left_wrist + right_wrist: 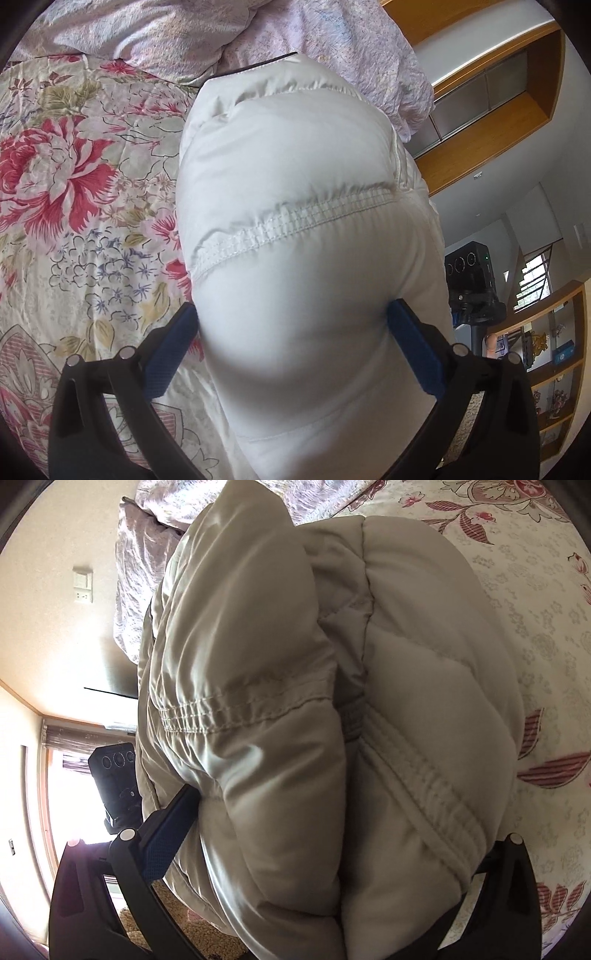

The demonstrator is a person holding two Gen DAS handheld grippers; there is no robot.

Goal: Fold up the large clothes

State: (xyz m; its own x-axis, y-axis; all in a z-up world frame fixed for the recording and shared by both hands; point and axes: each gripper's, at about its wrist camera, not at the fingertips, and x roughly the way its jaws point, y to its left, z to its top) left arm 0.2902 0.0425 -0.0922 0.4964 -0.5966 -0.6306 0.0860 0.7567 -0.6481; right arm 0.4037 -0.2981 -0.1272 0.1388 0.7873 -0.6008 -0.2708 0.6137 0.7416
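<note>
A bulky white puffer jacket (295,177) fills the left wrist view, with a gathered elastic seam across its middle. My left gripper (291,325) is shut on a thick padded fold of it, blue pads pressed into both sides. In the right wrist view the same jacket (424,664) looks beige and is doubled into two thick layers. My right gripper (332,834) is clamped around that stacked bundle; its left blue pad (166,838) shows, the right finger is mostly hidden by fabric. The jacket hangs over a floral bedspread (74,184).
A crumpled lilac duvet (147,37) lies at the far end of the bed. Off the bed's edge stands a black camera on a tripod (472,280). Wooden shelves (554,350) and a wooden wardrobe (498,122) line the room. A shaggy rug (199,934) covers the floor.
</note>
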